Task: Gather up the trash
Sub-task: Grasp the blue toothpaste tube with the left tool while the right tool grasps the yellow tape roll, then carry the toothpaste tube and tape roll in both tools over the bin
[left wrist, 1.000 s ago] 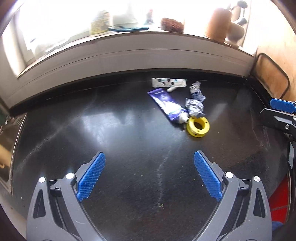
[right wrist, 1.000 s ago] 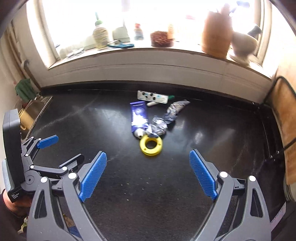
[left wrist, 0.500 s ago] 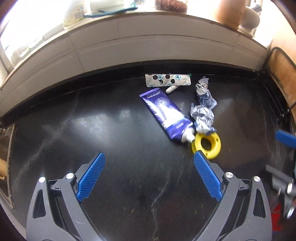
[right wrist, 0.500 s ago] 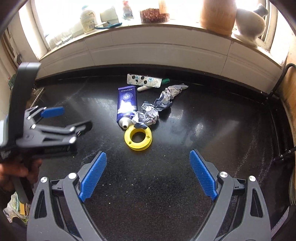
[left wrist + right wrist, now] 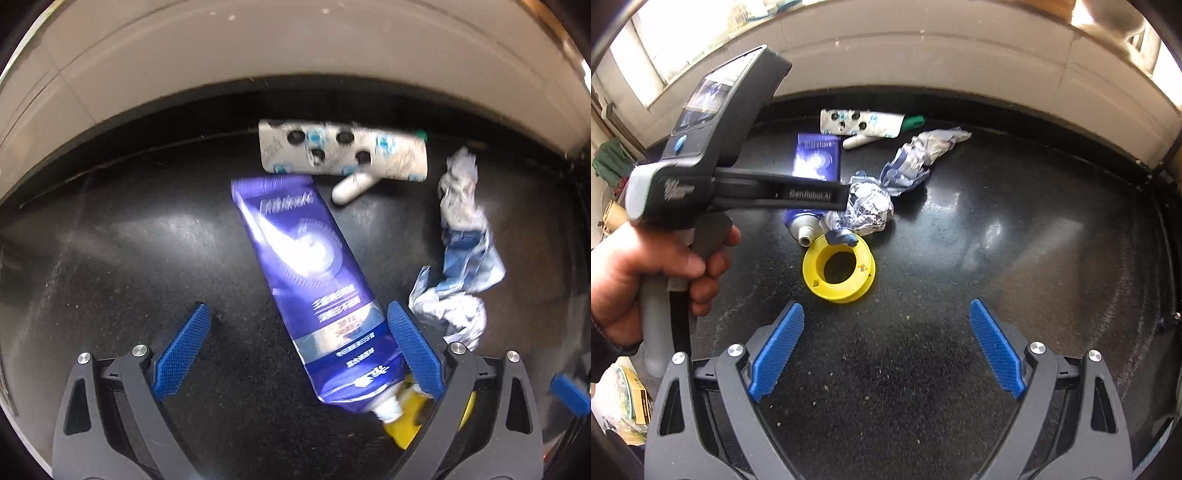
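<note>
My left gripper [image 5: 295, 354] stands wide, nothing pinched, and it hangs steeply over the dark counter [image 5: 122, 258] with the purple tube [image 5: 310, 295] lying slantwise between its pads: the capless neck end sits right by my right-hand pad [image 5: 413, 354], the flat crimped end points away toward the wall. My worry is that this pad looks as if it overlaps the tube's lower edge, so if I come straight down I judge it could land on top of the tube rather than beside it, and squash or skate it. Just under that same pad peeks the yellow spool [image 5: 839, 272]; a closing pinch might catch its rim too and drag both. The open neck could also ooze if I squeeze near it. My right gripper [image 5: 886, 350] is likewise spread wide and empty, with the spool just ahead of its pads and bare counter beneath. Beyond the spool the crumpled foil wrapper [image 5: 871, 206] touches the tube's neck, so a tug on either may scatter the other. Farther off, near the wall, lie the blister pack [image 5: 343, 151] and a small white capsule-shaped piece [image 5: 351, 186] beside it, light things that I expect would slide if nudged. The left tool's body crosses my right view, so the two could knock together.
</note>
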### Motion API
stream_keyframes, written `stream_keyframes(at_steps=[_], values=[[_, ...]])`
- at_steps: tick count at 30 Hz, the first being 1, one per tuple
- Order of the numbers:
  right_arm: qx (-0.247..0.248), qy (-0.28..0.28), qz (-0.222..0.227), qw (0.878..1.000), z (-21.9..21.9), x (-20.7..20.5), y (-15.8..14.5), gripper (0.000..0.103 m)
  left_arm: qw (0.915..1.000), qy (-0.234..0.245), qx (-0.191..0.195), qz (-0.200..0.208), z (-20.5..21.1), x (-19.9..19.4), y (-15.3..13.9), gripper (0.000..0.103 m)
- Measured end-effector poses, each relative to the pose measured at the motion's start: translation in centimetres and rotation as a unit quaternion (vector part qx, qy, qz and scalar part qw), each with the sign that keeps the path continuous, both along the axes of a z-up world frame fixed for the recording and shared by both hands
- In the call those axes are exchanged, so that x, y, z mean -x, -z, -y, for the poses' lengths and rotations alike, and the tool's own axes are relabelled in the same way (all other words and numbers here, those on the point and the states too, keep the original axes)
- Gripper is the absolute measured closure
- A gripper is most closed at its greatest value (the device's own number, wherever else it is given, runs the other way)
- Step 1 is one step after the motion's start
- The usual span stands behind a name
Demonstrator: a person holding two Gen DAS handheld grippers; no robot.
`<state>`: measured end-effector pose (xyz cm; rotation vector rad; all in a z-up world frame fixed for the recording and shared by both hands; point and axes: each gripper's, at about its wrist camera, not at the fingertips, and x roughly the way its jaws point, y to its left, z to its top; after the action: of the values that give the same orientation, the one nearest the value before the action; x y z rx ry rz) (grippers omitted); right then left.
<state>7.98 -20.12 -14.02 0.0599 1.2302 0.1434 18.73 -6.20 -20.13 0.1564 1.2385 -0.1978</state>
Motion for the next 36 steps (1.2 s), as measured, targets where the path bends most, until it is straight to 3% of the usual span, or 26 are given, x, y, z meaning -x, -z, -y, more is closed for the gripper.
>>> stream_keyframes(at_steps=[7, 13, 15, 16, 17, 18, 19, 26, 30, 36], values=[[0.001, -0.045, -0.013, 0.999, -2.5, -1.5, 3.1, 0.015, 0.9982, 0.059, -0.006, 0.003, -2.8, 2.6, 0.0, 0.009], [0.043, -0.092, 0.000, 0.995, -4.8, -2.0, 4.9, 0.015, 0.9968, 0.079, 0.004, 0.015, -3.0, 3.1, 0.1, 0.009], [0.046, -0.106, 0.008, 0.993, -5.1, -2.2, 5.1, 0.019, 0.9960, 0.086, 0.004, 0.021, -2.4, 3.2, 0.0, 0.012], [0.045, -0.111, 0.011, 0.993, -5.2, -2.3, 5.1, 0.024, 0.9955, 0.092, 0.005, 0.026, -2.2, 3.3, -0.1, 0.019], [0.043, -0.122, 0.017, 0.991, -5.3, -2.3, 4.8, 0.041, 0.9949, 0.096, 0.005, 0.030, -1.9, 3.5, -0.3, 0.024], [0.041, -0.128, 0.019, 0.991, -5.4, -2.4, 4.6, 0.048, 0.9944, 0.100, 0.006, 0.035, -1.8, 3.7, -0.6, 0.040], [0.041, -0.129, 0.015, 0.991, -5.5, -2.4, 4.5, 0.048, 0.9942, 0.100, 0.007, 0.039, -1.8, 3.8, -0.9, 0.049], [0.020, -0.121, 0.009, 0.992, -4.5, -2.0, 3.2, 0.048, 0.9958, 0.085, 0.021, 0.028, -3.6, 4.3, -2.1, 0.051], [0.013, -0.110, 0.022, 0.994, -4.0, -0.4, 0.9, 0.048, 0.9952, 0.083, 0.026, 0.045, -4.5, 5.3, -4.1, 0.051], [0.003, -0.086, 0.048, 0.995, -3.1, 1.5, -2.5, 0.048, 0.9943, 0.068, 0.033, 0.075, -7.1, 9.8, -7.3, 0.051]])
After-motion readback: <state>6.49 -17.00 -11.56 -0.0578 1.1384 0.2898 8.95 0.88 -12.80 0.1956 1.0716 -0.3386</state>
